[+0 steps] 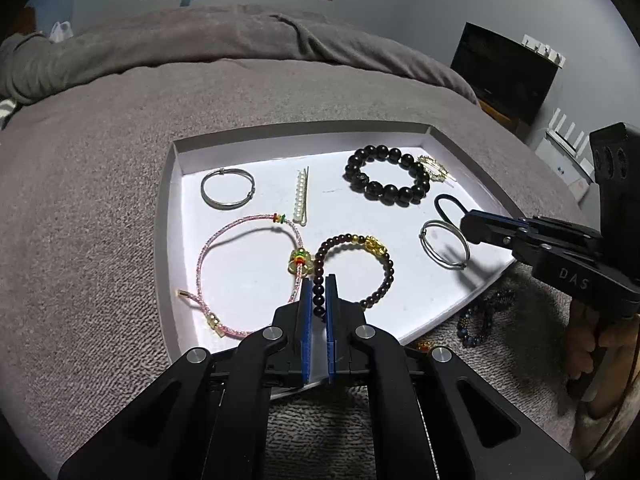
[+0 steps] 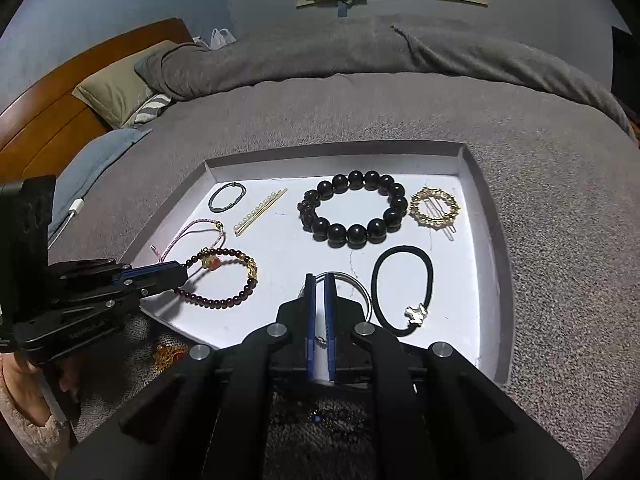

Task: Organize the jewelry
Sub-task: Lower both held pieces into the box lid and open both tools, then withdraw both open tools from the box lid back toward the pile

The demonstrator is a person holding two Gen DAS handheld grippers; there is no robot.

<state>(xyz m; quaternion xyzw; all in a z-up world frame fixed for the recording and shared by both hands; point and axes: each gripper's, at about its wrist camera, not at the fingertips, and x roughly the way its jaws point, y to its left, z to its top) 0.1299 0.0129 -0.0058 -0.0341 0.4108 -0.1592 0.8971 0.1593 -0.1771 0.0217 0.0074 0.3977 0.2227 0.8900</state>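
Nearest, the left gripper point(image 1: 319, 296) pinches the small round dark-red beads of a garnet bracelet point(image 1: 356, 270) with gold charms. The right gripper point(image 2: 320, 300) is pressed together on a thin silver wire bangle point(image 2: 356, 284). Both lie in a shallow white cardboard tray point(image 2: 486, 240) on nubby grey bedding point(image 2: 360, 108). Farther: a glossy black bead bracelet point(image 2: 354, 210).
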